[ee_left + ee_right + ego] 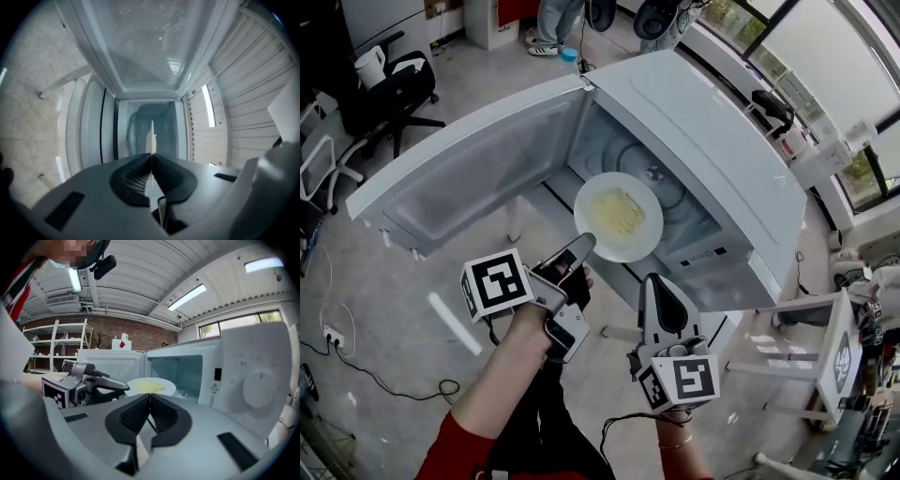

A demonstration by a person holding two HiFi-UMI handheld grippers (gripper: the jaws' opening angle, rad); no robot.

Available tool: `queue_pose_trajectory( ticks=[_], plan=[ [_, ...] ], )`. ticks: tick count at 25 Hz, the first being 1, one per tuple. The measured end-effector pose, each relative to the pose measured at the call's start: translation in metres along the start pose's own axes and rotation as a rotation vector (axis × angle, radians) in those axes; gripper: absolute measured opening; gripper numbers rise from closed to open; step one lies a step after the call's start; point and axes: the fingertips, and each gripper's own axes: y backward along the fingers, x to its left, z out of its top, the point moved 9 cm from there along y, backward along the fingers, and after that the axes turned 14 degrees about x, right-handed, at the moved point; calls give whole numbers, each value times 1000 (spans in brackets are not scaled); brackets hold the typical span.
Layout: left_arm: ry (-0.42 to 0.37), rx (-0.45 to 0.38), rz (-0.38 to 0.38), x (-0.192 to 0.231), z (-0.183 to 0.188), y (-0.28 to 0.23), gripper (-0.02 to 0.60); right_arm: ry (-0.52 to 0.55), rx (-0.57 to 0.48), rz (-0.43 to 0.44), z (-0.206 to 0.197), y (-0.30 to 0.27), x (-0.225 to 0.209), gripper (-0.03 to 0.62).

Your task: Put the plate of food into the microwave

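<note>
A white plate point(619, 217) with yellow food hangs at the mouth of the open white microwave point(712, 141), just in front of its glass turntable. My left gripper point(581, 247) is shut on the plate's near left rim. In the left gripper view the plate point(152, 135) shows edge-on between the shut jaws of my left gripper point(151, 158), with the microwave cavity point(140, 126) straight ahead. The microwave door point(469, 164) is swung wide to the left. My right gripper point(660, 289) is shut and empty, below the plate. The right gripper view shows the plate point(150, 386) and the left gripper point(89, 383) beyond my right gripper point(150, 400).
The microwave sits on a low white stand point(722, 328). A white frame rack point(825, 361) stands at the right. Office chairs point(389, 98) and a white kettle point(370, 66) are at the far left. A cable and a power strip point(333, 336) lie on the floor. A person's feet point(546, 45) show at the top.
</note>
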Motion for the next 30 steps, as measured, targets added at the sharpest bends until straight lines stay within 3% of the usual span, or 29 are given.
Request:
queue_pose_trajectory(
  ticks=[17,30],
  plan=[
    [-61,34,3,18,60,-111,18,-4,-9,-13,-18,-60,-11,14],
    [-80,109,142,23,87,-140,18,19,-10,-5,-10,-74,-13,15]
  ],
)
